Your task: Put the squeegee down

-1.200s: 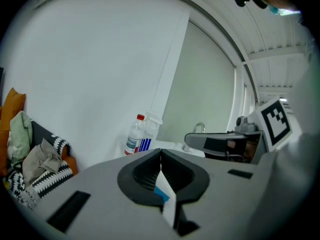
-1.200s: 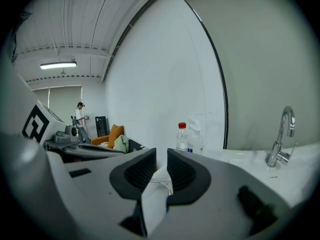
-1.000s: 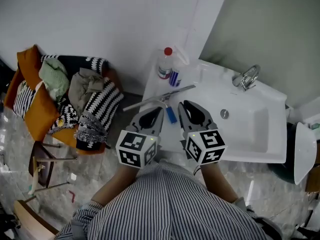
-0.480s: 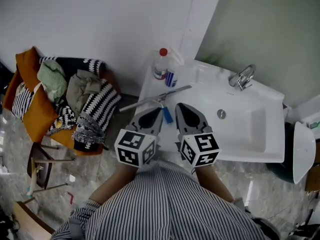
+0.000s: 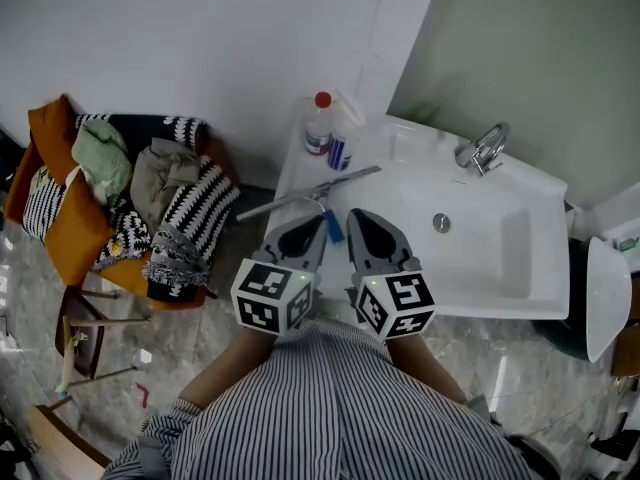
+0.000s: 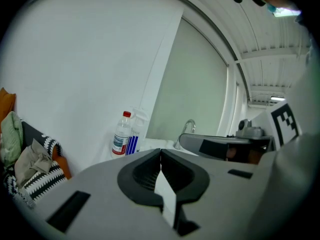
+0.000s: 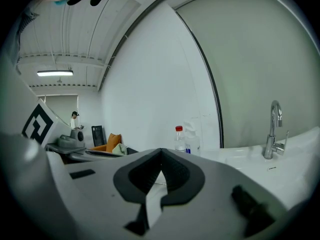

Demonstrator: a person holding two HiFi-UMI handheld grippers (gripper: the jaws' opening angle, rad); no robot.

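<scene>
The squeegee, a long thin blade with a blue handle, lies across the left ledge of the white sink. My left gripper is shut and empty, its tip just left of the blue handle. Beside it, my right gripper has just been closing, has nothing between its jaws and now stands shut over the sink's front rim, right of the handle. Neither gripper touches the squeegee.
A red-capped bottle and a spray bottle stand at the ledge's back left corner. The faucet is at the back of the basin. A chair piled with clothes stands to the left.
The right gripper's jaws have closed with nothing in them. Both grippers have drawn back slightly from the squeegee, which stays lying on the ledge.
</scene>
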